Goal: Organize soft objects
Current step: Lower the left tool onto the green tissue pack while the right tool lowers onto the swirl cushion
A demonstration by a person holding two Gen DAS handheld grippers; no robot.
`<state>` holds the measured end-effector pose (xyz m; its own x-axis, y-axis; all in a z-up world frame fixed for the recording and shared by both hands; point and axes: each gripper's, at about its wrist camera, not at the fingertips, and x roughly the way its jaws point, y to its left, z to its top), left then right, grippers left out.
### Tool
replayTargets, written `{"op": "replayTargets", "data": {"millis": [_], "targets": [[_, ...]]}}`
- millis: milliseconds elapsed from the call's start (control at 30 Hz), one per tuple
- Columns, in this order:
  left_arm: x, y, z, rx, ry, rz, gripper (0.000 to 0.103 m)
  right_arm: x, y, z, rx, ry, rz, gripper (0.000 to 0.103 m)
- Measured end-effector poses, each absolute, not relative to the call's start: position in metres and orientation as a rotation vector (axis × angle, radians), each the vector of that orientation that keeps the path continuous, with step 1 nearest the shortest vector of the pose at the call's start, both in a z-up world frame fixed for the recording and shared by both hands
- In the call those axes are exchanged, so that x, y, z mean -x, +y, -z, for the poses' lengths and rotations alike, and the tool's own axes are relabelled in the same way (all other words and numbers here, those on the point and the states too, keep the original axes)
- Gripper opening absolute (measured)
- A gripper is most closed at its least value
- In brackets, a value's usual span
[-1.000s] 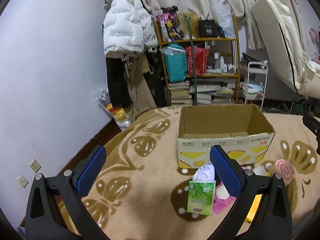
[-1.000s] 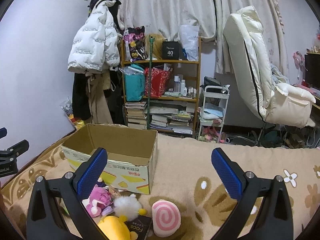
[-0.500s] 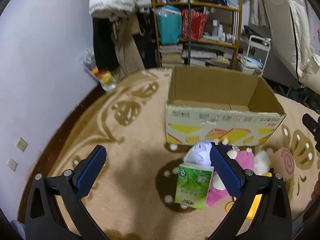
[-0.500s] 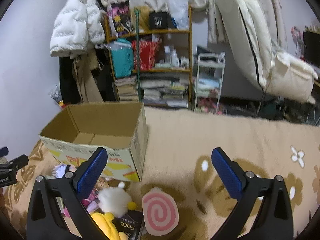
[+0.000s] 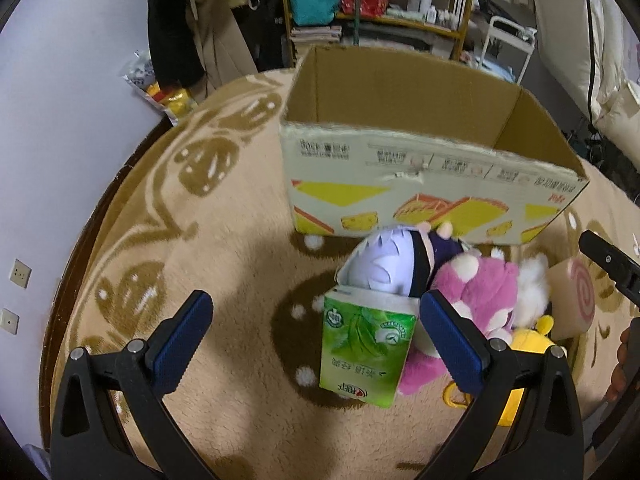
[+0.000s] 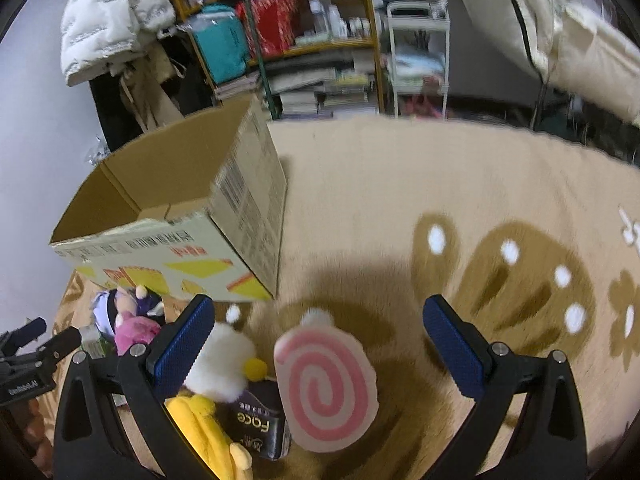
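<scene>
An open cardboard box [image 5: 420, 176] stands on the beige rug; it also shows in the right wrist view [image 6: 172, 216]. In front of it lies a pile: a green tissue pack [image 5: 364, 344], a white-and-purple doll [image 5: 388, 264], a pink plush [image 5: 476, 292], a yellow plush [image 6: 204, 428], a white fluffy plush [image 6: 222, 364], a dark "Face" pack [image 6: 256, 424] and a pink-swirl roll cushion [image 6: 326, 384]. My left gripper [image 5: 316, 328] is open above the tissue pack. My right gripper [image 6: 318, 340] is open above the swirl cushion.
A cluttered wooden shelf [image 6: 280, 32] with books and bags, hanging coats [image 6: 112, 20], a white cart [image 6: 416, 52] and a cream recliner [image 6: 560, 40] stand beyond the rug. A wall with sockets [image 5: 20, 276] runs along the left.
Both grippers have tilted down and moved closer to the pile. The tissue pack and the swirl cushion now lie between their open fingers.
</scene>
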<state>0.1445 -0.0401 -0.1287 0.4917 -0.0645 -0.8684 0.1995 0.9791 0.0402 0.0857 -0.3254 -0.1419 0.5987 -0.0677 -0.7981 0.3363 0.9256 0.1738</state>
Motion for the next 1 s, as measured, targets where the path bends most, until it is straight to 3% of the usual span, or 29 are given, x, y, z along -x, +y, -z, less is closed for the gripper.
{"op": "replayTargets", "data": {"millis": [467, 567, 633, 833, 900, 1000], "targets": [[-0.147, -0.045, 0.146, -0.164, 1.121, 0.165, 0.102, -0.083, -0.321, 0.158, -0.360, 1.019, 0.202, 0.103], [-0.148, -0.047, 0.150, -0.157, 1.144, 0.174, 0.102, -0.083, -0.323, 0.162, -0.385, 1.054, 0.199, 0.093], [-0.149, -0.046, 0.153, -0.147, 1.154, 0.178, 0.098, -0.081, -0.324, 0.164, -0.398, 1.068, 0.199, 0.088], [-0.153, -0.041, 0.160, -0.055, 1.209, 0.219, 0.082, -0.078, -0.329, 0.169, -0.439, 1.074, 0.181, 0.088], [-0.155, -0.040, 0.162, -0.024, 1.223, 0.236, 0.066, -0.077, -0.329, 0.169, -0.437, 1.078, 0.184, 0.088], [-0.155, -0.043, 0.166, -0.010, 1.247, 0.262, 0.055, -0.076, -0.329, 0.171, -0.437, 1.086, 0.186, 0.081]]}}
